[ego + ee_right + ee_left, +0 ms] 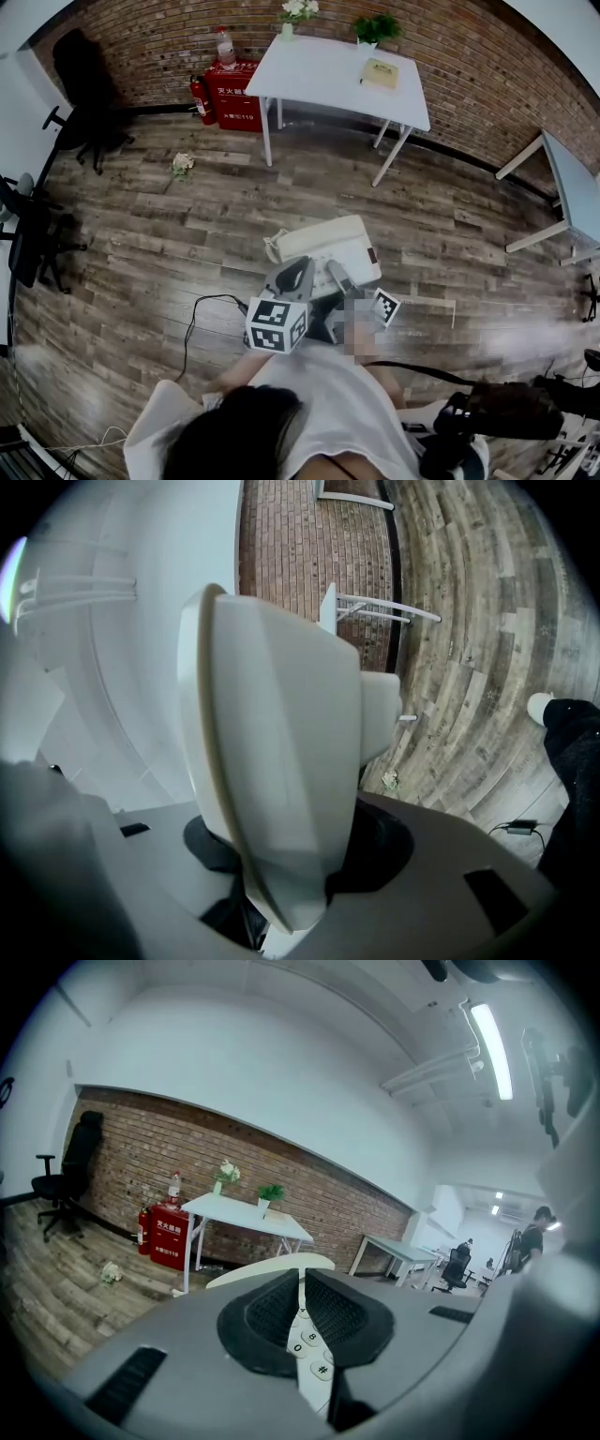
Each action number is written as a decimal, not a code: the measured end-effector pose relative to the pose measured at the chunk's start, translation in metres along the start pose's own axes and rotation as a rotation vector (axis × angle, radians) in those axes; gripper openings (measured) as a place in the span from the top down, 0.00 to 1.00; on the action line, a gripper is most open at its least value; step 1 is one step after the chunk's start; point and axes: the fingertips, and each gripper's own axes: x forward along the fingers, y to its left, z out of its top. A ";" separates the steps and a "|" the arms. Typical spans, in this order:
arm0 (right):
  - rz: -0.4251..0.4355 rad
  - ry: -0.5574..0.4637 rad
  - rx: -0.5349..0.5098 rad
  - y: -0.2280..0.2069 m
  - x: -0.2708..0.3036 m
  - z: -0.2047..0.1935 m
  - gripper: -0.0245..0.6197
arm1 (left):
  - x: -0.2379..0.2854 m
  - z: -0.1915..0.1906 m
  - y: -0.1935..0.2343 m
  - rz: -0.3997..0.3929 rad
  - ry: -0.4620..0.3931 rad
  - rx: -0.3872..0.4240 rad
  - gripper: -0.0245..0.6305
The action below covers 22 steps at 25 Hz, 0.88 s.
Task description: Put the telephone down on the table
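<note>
"Head view first: how many things are you carrying?"

"I'm carrying one cream telephone (pixel 323 246). It's hanging mid-frame between my two grippers, over the wooden floor (pixel 169 234) and well apart from the white table (pixel 319 70) at upper centre."

"And what are your fingers doing?"

"My left gripper (pixel 298 272) is pinching narrowly on the keypad side, with a few keys showing in the slit between its pads. My right gripper (pixel 339 277) is clamping wider around the telephone's thick body."

"What else are you counting?"

"I'm counting two tables, with the second table (pixel 574 178) sitting at the right edge. Two plants, a flower vase (pixel 298 11) and a green plant (pixel 377 28), are standing on the upper table beside one flat book (pixel 381 73). One red cabinet (pixel 232 92) is standing by one fire extinguisher (pixel 202 98), and two black chairs (pixel 80 94) are sitting along the left."
</note>
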 end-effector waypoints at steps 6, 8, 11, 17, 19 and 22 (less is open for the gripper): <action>-0.004 0.002 0.009 -0.006 0.020 0.021 0.61 | 0.022 0.009 0.008 0.010 0.010 0.029 0.90; -0.005 0.010 0.012 -0.007 0.029 0.029 0.61 | 0.032 0.012 0.013 0.022 0.013 0.020 0.90; -0.012 0.029 0.012 -0.009 0.042 0.041 0.61 | 0.051 0.017 0.020 0.042 0.021 0.015 0.90; -0.015 0.050 0.006 -0.011 0.074 0.073 0.61 | 0.093 0.036 0.028 0.038 0.014 0.018 0.90; -0.012 0.051 0.007 -0.011 0.086 0.084 0.61 | 0.106 0.042 0.033 0.043 0.012 0.016 0.90; -0.010 0.057 0.001 -0.011 0.102 0.097 0.61 | 0.123 0.049 0.044 0.051 0.013 0.009 0.90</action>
